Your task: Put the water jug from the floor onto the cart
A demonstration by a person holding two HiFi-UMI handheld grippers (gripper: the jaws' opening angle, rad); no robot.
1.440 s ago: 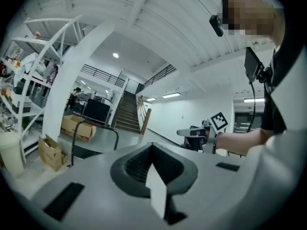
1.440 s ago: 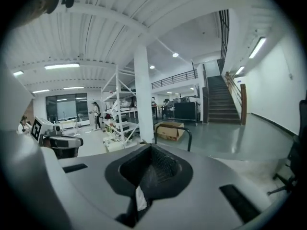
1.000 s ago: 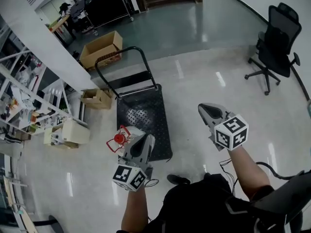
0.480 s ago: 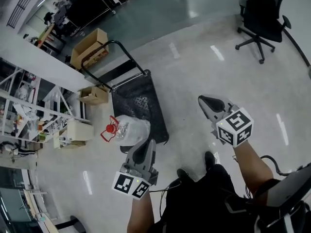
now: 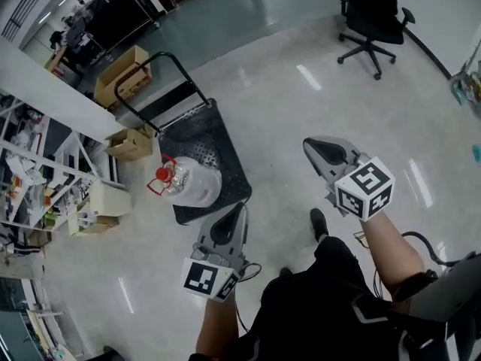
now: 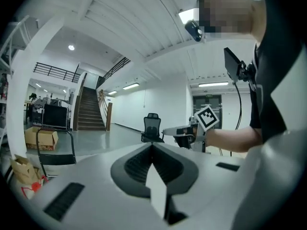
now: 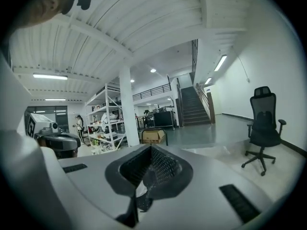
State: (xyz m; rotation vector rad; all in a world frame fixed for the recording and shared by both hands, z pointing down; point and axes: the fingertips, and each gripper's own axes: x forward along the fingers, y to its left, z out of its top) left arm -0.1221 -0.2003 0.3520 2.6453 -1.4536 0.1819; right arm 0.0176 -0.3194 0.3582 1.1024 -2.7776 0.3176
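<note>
The clear water jug [image 5: 189, 183], with a red cap and red handle, rests on the near left corner of the black cart [image 5: 214, 138]. My left gripper [image 5: 240, 206] hangs just off the cart's near edge, to the right of the jug and apart from it. Its jaws meet at the tip with nothing between them [image 6: 152, 146]. My right gripper [image 5: 308, 143] is held over bare floor to the right of the cart, shut and empty [image 7: 151, 147]. The left gripper view also catches the right gripper [image 6: 180, 131].
The cart's black push handle [image 5: 143, 81] stands at its far end. Cardboard boxes [image 5: 120, 74] and a smaller one [image 5: 129, 143] sit to the left by white shelving [image 5: 37, 171]. An office chair [image 5: 373, 17] stands far right. Stairs [image 7: 194, 107] are in the background.
A second ago the jug hung at my left gripper beside the cart. Now it lies on the cart, and both grippers have drawn back from it.
</note>
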